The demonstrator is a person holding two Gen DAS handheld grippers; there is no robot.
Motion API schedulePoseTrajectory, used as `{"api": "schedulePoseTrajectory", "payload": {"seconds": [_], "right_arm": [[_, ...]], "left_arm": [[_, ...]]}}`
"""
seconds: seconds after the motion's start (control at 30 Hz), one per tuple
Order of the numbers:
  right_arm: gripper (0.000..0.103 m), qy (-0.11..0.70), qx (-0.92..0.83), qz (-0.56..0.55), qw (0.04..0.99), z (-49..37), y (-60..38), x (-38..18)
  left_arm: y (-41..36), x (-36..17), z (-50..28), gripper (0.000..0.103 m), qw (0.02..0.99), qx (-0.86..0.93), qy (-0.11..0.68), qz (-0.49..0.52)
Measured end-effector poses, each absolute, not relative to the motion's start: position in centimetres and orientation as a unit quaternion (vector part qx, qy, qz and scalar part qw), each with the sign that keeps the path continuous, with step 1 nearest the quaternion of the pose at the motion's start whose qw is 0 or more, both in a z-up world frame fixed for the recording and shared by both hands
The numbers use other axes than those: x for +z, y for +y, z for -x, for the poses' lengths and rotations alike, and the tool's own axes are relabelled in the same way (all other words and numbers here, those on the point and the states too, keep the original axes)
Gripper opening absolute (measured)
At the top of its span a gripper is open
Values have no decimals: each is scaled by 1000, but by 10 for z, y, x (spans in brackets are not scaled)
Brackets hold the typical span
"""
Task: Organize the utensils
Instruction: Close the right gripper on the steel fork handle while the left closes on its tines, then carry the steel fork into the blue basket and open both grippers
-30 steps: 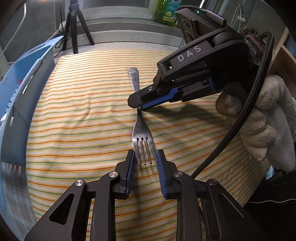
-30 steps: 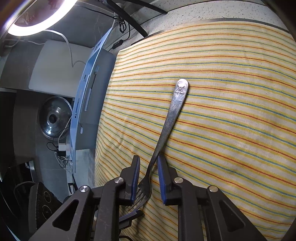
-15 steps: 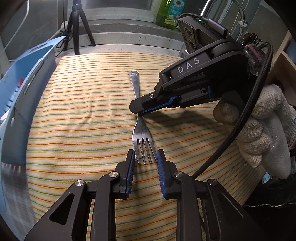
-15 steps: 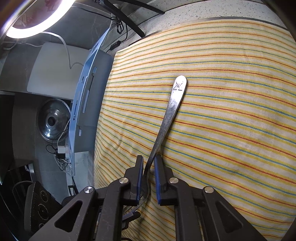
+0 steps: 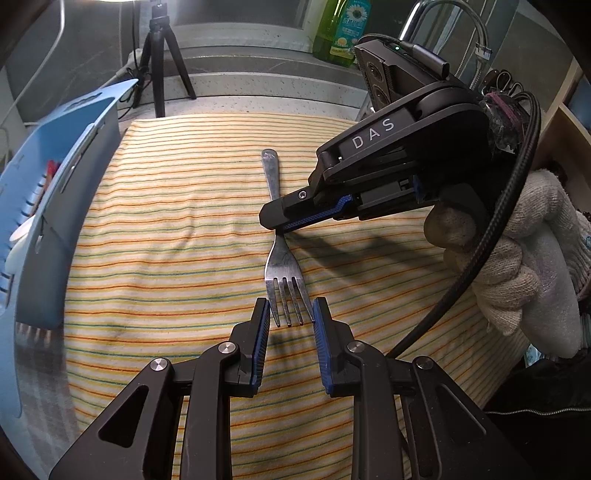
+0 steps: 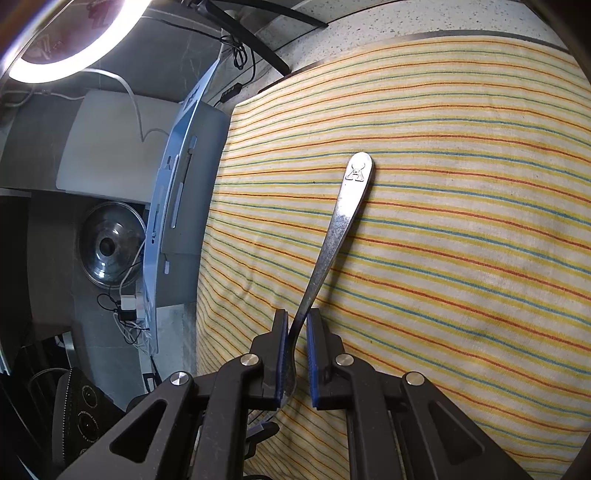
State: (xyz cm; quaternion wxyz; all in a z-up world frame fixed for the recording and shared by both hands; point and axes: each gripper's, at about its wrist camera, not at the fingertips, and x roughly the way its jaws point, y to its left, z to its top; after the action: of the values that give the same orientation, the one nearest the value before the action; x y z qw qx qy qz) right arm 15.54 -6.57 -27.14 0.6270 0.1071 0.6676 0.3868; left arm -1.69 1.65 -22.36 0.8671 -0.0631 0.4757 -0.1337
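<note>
A steel fork (image 5: 283, 258) lies on the striped cloth (image 5: 177, 221), tines toward me in the left wrist view. My left gripper (image 5: 290, 310) is open, its blue pads on either side of the tine tips. My right gripper (image 5: 275, 225) comes in from the right and is shut on the fork's neck. In the right wrist view the fork's handle (image 6: 345, 218) runs up and away from my right gripper (image 6: 296, 325), whose pads pinch the neck.
A blue utensil holder (image 5: 55, 192) stands at the cloth's left edge; it also shows in the right wrist view (image 6: 177, 206). A tripod (image 5: 159, 59) and a green bottle (image 5: 341, 29) stand behind the cloth. A pot lid (image 6: 110, 243) lies below the counter.
My right gripper has closed from a wider gap onto the fork's neck. The left gripper has kept its place around the tines.
</note>
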Motion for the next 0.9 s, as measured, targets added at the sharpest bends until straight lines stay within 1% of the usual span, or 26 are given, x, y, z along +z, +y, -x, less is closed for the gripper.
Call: {"api": "schedulePoseTrajectory", "payload": {"seconds": [0.53, 0.9], "right_arm": [[9, 654, 399, -114, 632, -151, -60, -255], [8, 636, 417, -118, 638, -147, -29, -231]], "left_arm": [[24, -210, 26, 22, 876, -130, 459, 67], [55, -192, 28, 22, 888, -121, 439, 65]]}}
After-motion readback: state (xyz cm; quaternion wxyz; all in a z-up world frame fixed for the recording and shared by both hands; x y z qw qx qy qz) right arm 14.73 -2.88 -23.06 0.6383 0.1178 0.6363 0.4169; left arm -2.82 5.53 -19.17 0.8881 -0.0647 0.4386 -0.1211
